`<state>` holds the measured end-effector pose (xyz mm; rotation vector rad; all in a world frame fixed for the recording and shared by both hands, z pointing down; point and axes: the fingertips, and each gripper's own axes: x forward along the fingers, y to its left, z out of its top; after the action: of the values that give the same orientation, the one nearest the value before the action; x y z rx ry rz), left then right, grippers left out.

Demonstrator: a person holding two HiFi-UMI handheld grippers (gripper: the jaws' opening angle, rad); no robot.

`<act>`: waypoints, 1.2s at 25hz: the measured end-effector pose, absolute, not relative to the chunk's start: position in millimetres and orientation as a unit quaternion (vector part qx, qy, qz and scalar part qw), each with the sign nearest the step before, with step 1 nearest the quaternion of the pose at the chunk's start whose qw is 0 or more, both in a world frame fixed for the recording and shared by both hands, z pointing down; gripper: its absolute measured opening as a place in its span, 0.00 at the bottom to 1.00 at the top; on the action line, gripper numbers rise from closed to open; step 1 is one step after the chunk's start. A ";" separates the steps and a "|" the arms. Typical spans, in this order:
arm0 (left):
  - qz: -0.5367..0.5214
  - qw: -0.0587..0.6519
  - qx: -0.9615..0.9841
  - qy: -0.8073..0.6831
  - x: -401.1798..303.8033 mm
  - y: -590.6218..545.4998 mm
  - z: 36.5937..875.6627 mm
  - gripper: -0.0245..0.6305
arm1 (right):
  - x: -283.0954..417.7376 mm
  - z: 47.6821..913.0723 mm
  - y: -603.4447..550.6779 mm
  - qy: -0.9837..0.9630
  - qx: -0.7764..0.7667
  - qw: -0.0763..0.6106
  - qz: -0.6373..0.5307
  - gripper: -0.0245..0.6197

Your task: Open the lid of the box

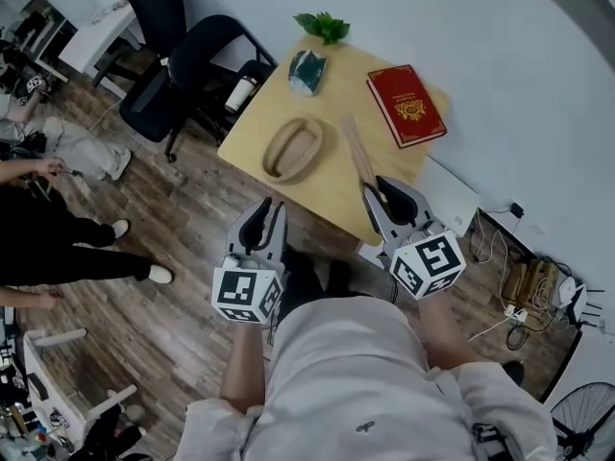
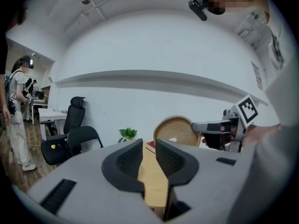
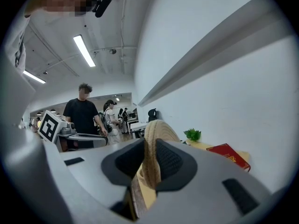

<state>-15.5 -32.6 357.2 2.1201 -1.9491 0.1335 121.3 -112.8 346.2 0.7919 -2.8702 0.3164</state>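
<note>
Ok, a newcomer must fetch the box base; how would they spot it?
Look for the light wooden table against the white wall. By its left edge lies the oval woven straw box, open-topped. Unlike the flat red hardcover book and leafy green plant farther back, it is a tan, hollow ring.

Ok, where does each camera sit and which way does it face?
Head view: on the head, facing steeply down at the table; left gripper, right gripper, shirt show.
Left gripper view: on that gripper, facing across the table past open, empty jaws; right gripper shows, holding the lid.
Right gripper view: on that gripper, facing along the clamped lid; left gripper shows.
All share red book and plant.
</note>
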 end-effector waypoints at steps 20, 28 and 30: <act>0.039 0.125 0.721 -0.680 -26.0 -15.5 356.5 0.05 | 119.3 344.6 -99.2 -0.956 0.265 0.066 0.110 0.16; 0.039 0.128 0.723 -0.678 -26.3 -13.9 354.4 0.05 | 119.5 343.8 -97.1 -0.954 0.269 0.070 0.109 0.16; 0.039 0.127 0.723 -0.677 -26.4 -13.2 353.7 0.05 | 119.7 344.2 -96.3 -0.954 0.269 0.073 0.107 0.16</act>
<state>-26.4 -13.2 353.7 2.1047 -1.9713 0.1135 119.7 -96.3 344.2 0.8075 -2.8676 0.3212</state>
